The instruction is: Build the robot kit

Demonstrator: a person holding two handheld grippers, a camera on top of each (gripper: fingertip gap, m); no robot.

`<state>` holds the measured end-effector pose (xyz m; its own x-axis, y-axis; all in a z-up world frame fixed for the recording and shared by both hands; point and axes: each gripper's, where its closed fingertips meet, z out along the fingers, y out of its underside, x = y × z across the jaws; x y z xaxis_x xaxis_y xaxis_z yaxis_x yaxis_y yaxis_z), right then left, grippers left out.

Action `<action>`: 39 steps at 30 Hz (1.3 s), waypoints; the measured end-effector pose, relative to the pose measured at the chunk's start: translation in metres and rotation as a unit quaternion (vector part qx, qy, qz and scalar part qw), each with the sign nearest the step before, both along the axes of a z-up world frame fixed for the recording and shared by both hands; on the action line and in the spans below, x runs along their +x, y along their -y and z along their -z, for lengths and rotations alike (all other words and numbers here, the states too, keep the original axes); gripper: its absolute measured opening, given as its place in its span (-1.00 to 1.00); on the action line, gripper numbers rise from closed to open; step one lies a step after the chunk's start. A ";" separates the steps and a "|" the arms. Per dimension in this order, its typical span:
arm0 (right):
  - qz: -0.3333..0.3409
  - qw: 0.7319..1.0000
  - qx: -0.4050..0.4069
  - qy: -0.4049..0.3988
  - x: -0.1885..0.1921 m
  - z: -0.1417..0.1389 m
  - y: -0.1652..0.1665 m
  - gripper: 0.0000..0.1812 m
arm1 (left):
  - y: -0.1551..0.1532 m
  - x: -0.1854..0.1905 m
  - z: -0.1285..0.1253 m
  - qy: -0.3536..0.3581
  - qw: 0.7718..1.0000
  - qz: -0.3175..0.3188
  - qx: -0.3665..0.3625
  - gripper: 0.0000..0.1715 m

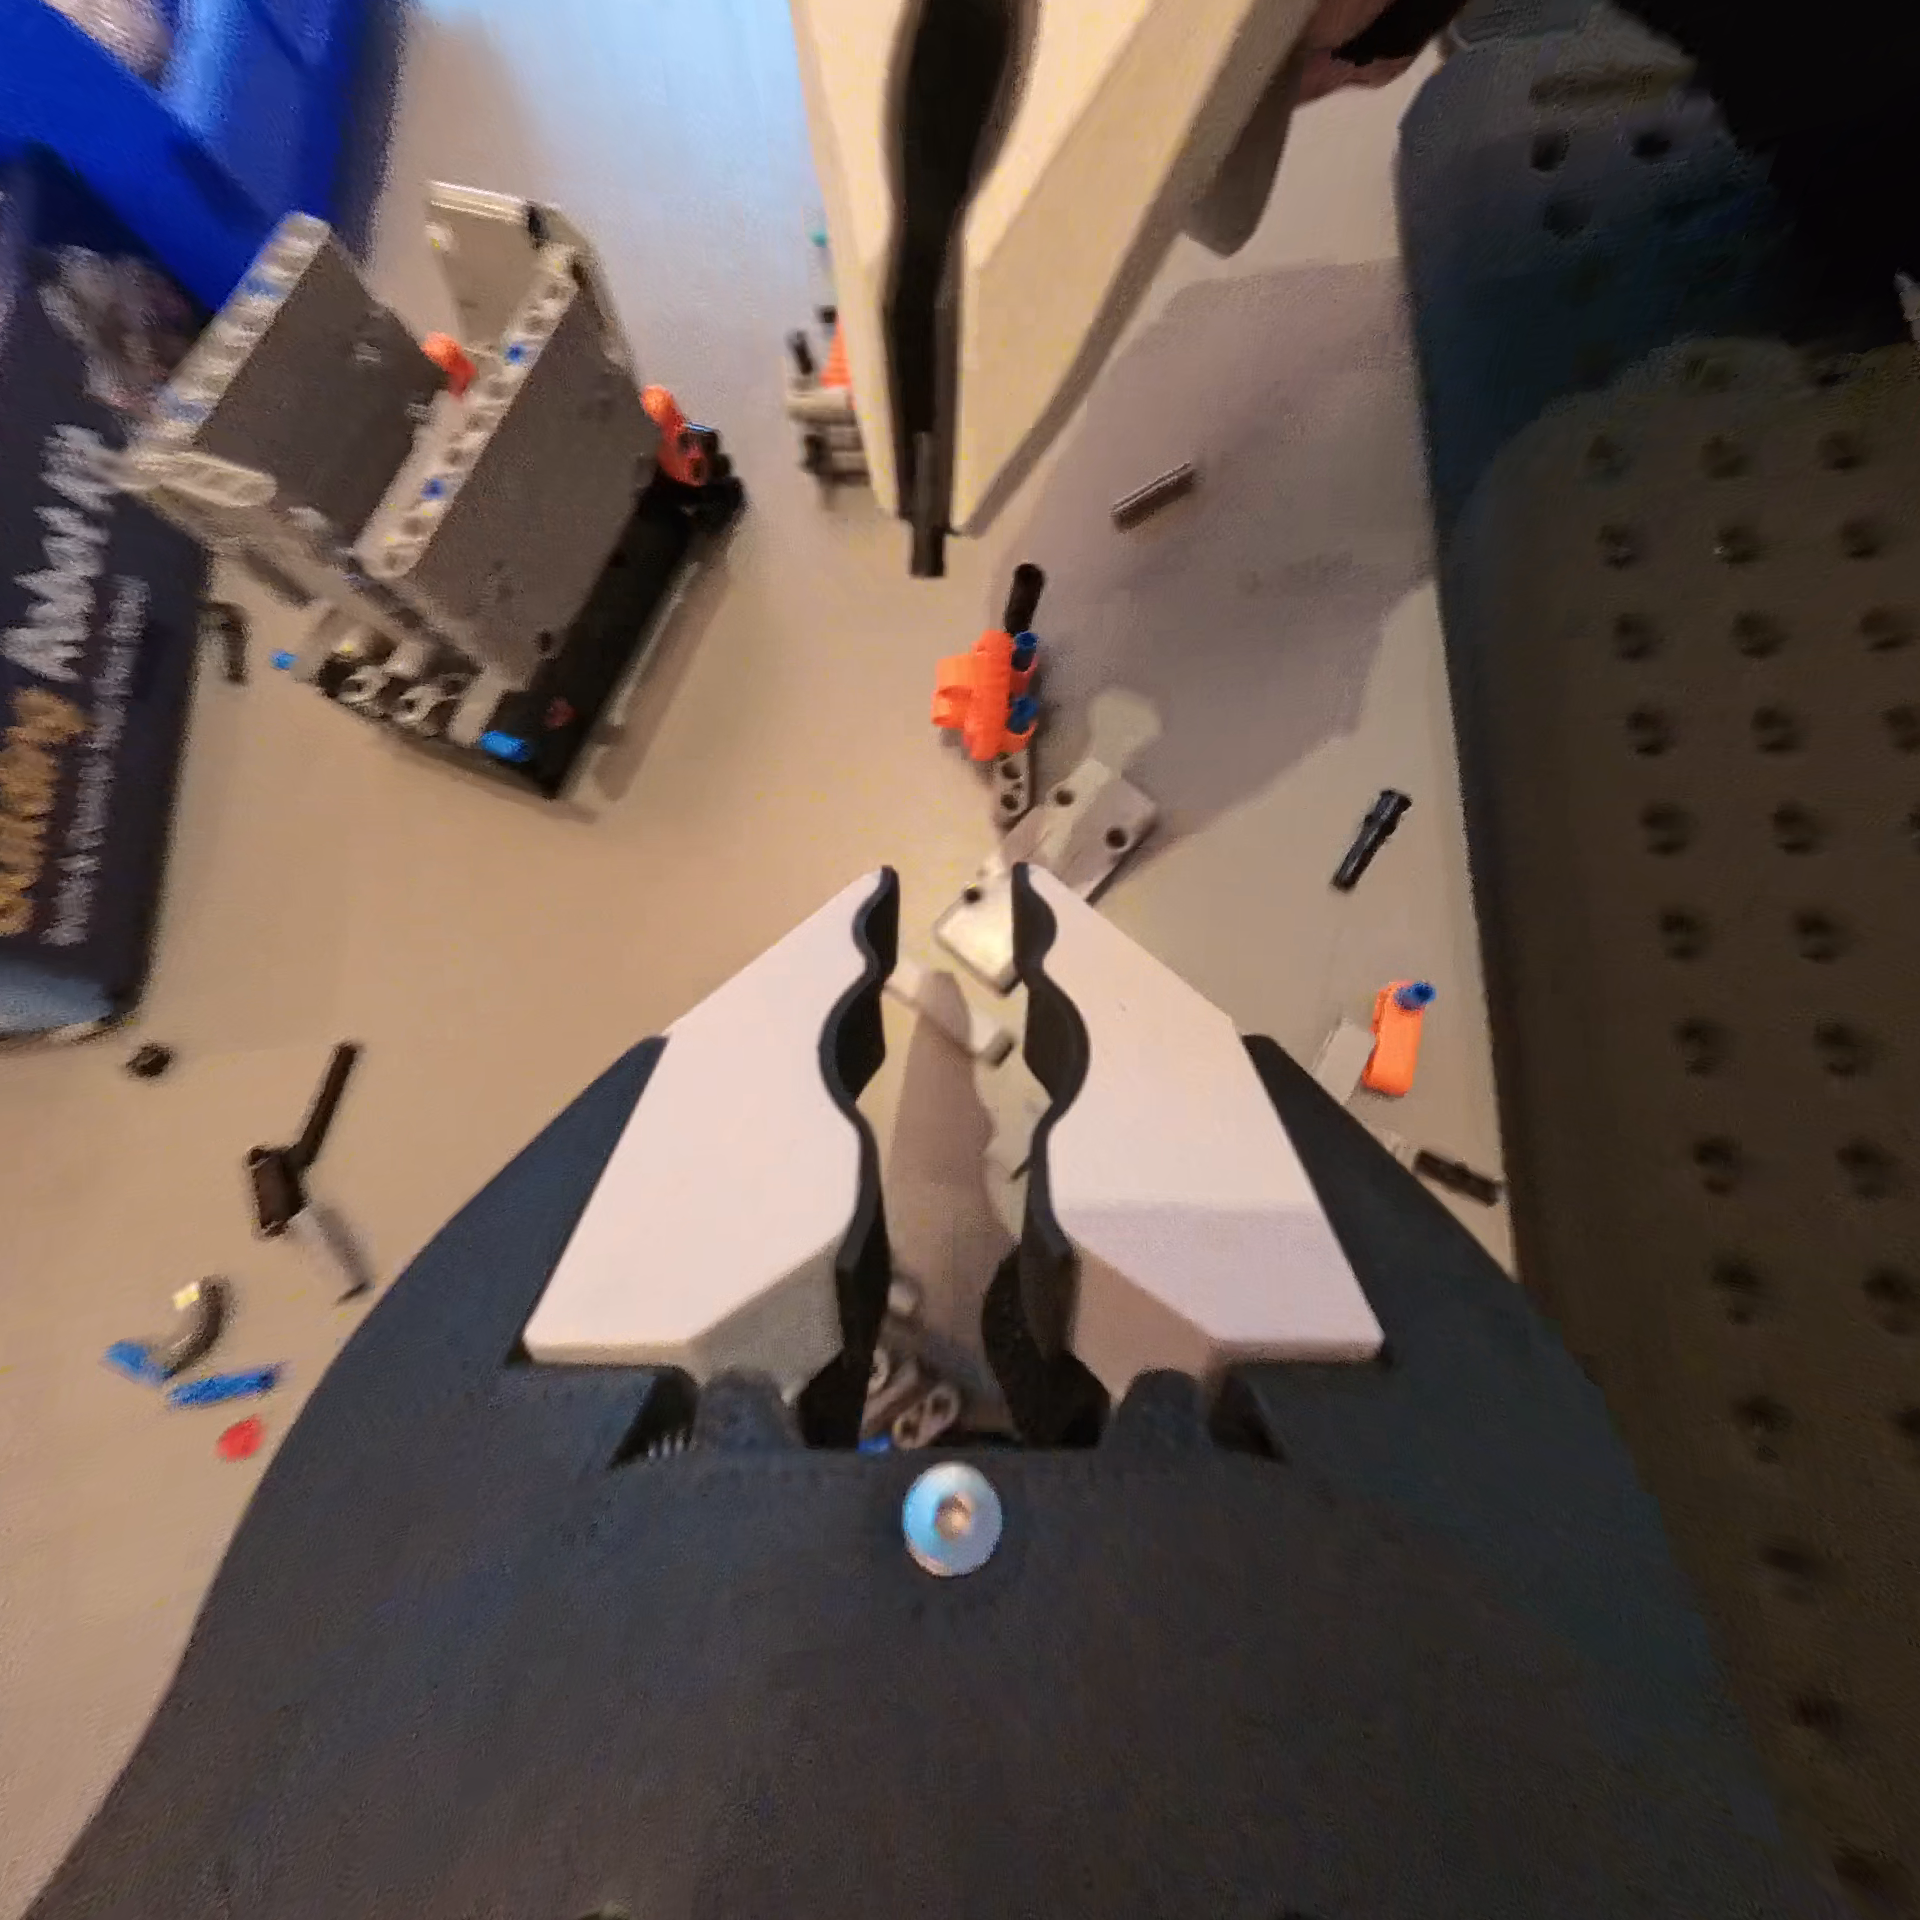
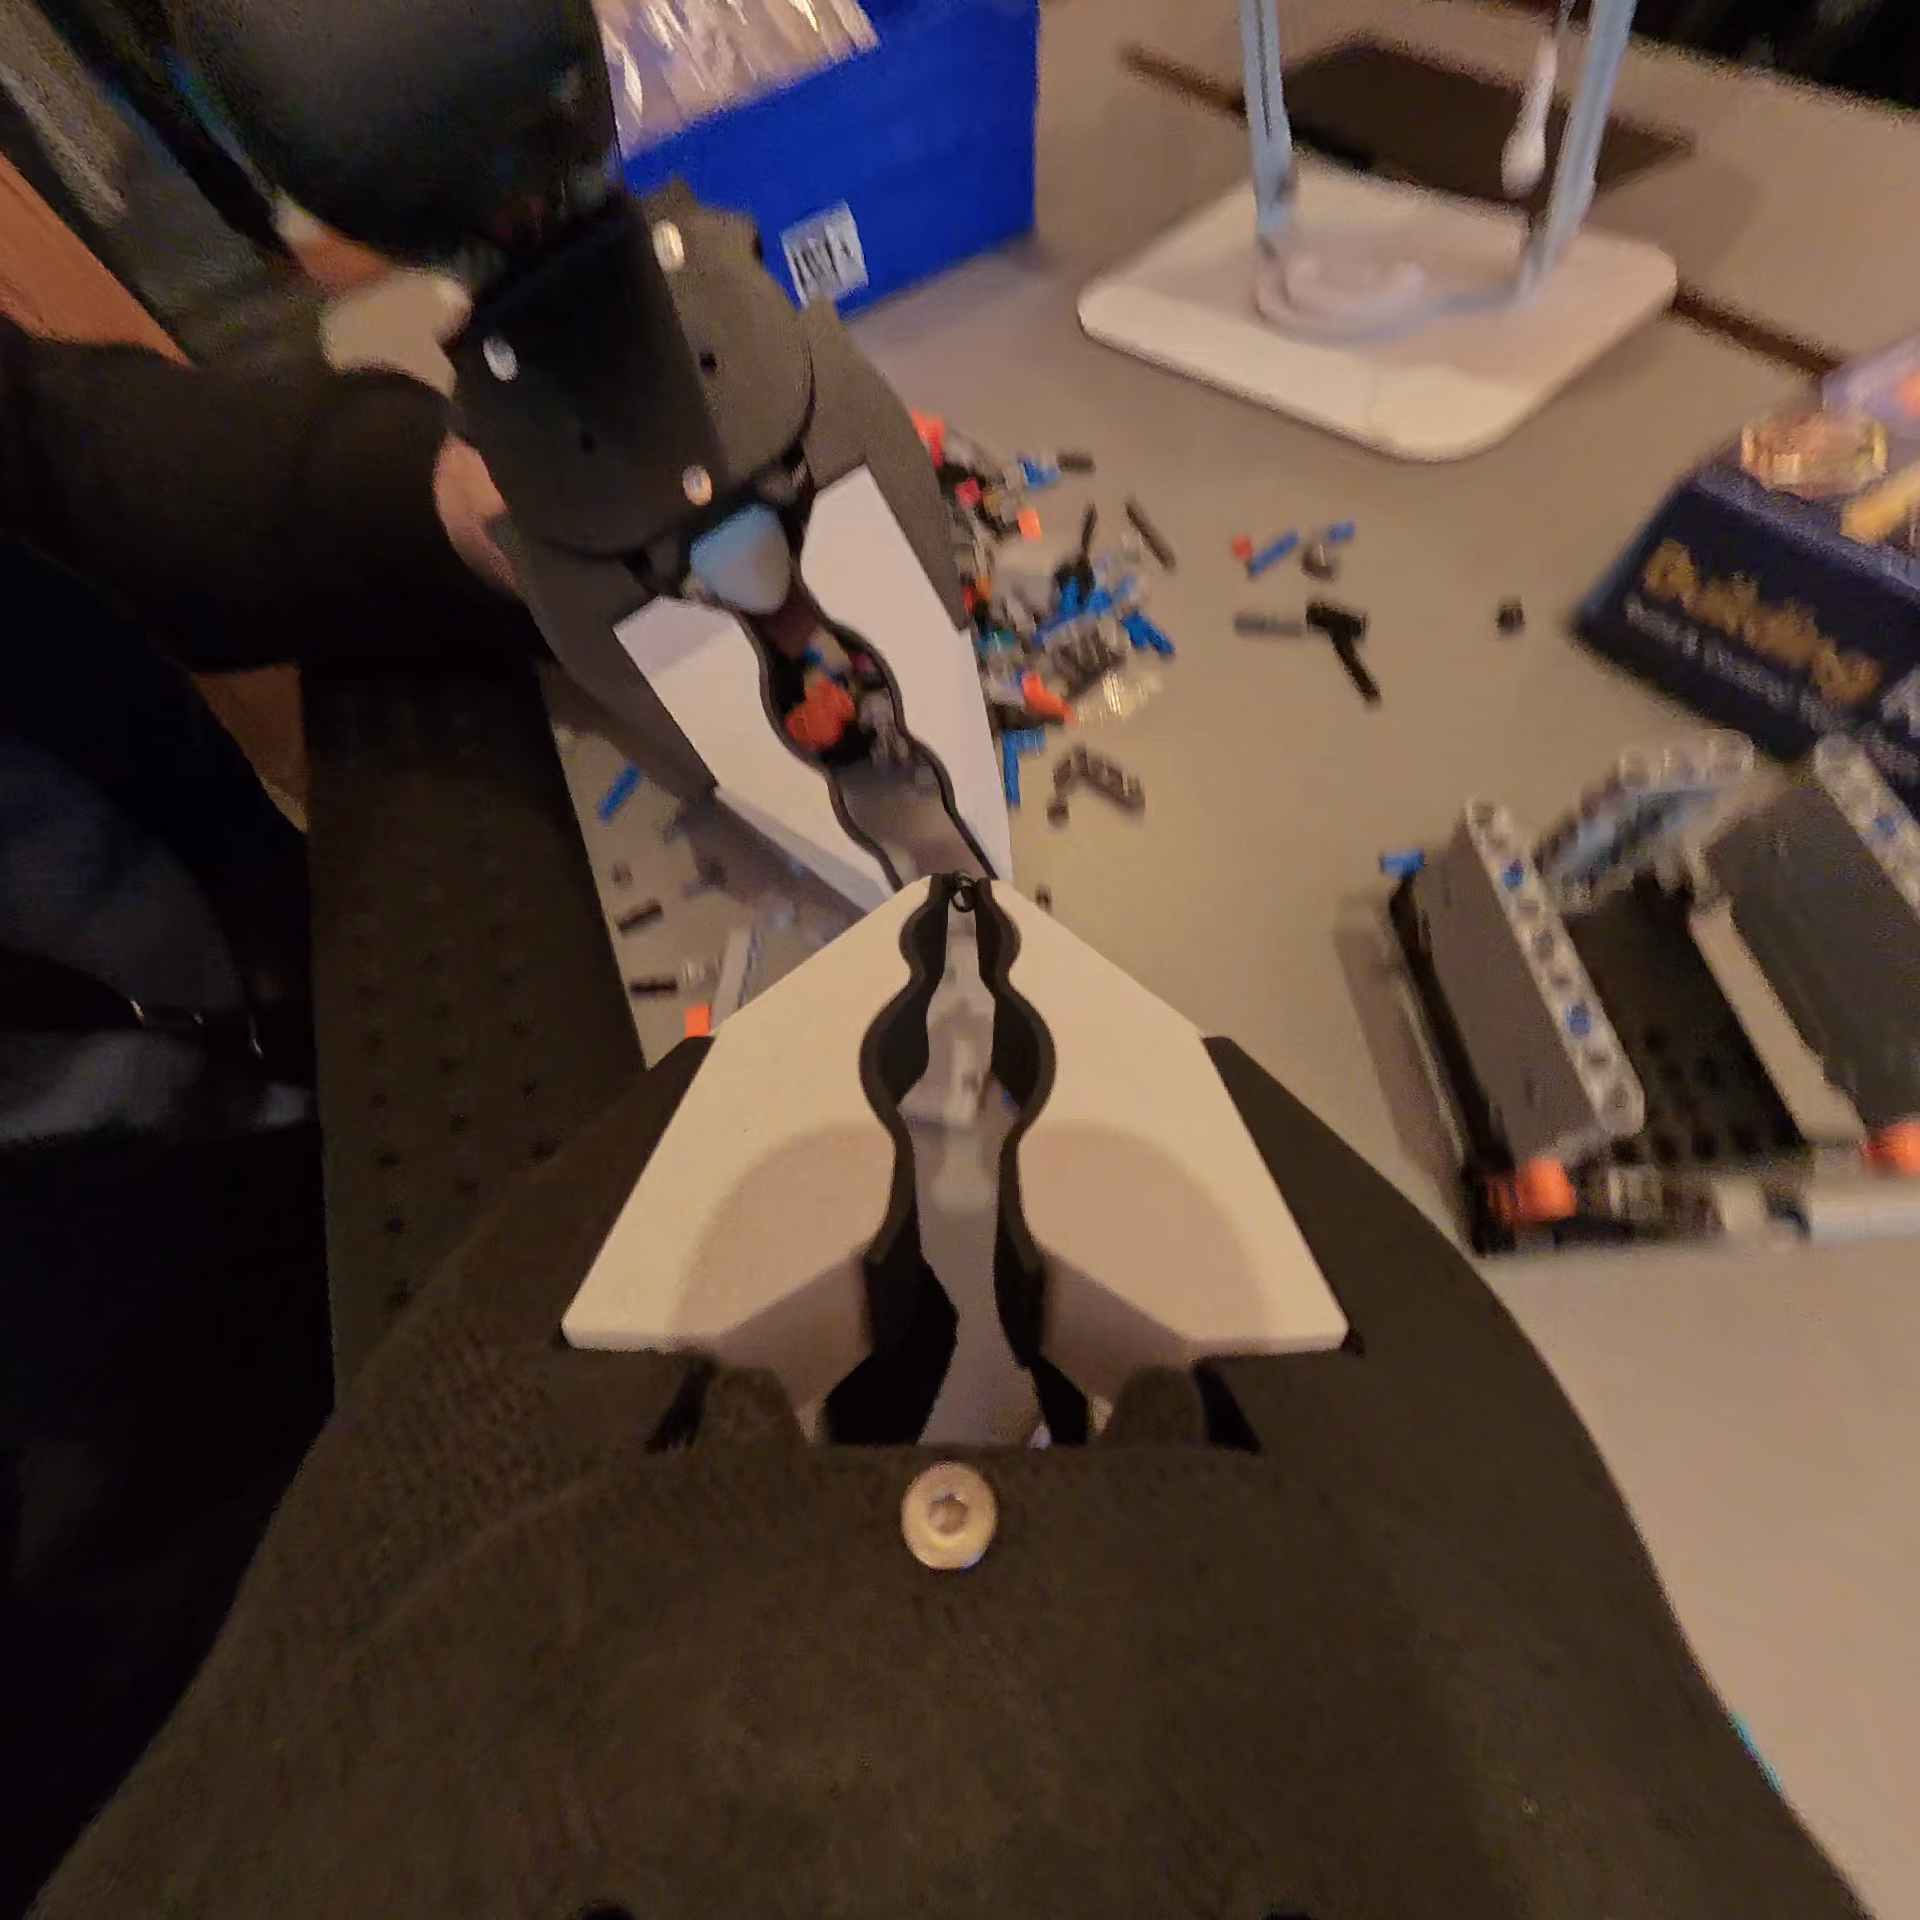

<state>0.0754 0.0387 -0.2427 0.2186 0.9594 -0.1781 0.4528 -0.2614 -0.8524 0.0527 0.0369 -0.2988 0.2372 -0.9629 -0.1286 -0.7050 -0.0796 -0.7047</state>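
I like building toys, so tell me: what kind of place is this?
Probably a hobby or work table for building-brick kits. Loose small pieces lie scattered on the grey table, a half-built grey model stands there, and a blue bin sits behind.

Right wrist view, my holdings. My right gripper (image 2: 958, 891): white wedge fingers with wavy black pads, tips closed on a small black pin (image 2: 960, 896). My left gripper (image 2: 940, 857): far left, black body, tips just beyond mine, slightly parted. Grey tabletop (image 2: 1299, 852): scattered heap of blue, black and orange building-toy pieces (image 2: 1070, 634) far centre; grey-and-black beam assembly (image 2: 1621, 1018) right; blue plastic bin (image 2: 862, 135) far; white flat-footed stand (image 2: 1382, 312) far right; dark blue printed box (image 2: 1756, 644) right edge.
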 end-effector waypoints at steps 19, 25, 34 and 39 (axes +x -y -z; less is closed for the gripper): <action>0.056 0.987 -0.035 0.145 0.033 0.081 -0.019 -0.97 | 0.030 0.050 0.034 -0.002 0.984 0.053 -0.170 -0.64; 0.034 0.992 -0.007 0.122 0.035 0.067 -0.005 -0.97 | 0.000 0.038 0.007 0.025 0.997 0.030 -0.070 -0.66; 0.013 0.987 0.001 0.162 0.036 0.080 0.000 -0.97 | -0.012 0.046 0.025 -0.049 0.997 0.057 0.016 -0.56; 0.008 0.984 0.005 0.180 0.039 0.085 0.000 -0.97 | -0.011 0.048 0.038 -0.069 0.995 0.064 0.013 -0.60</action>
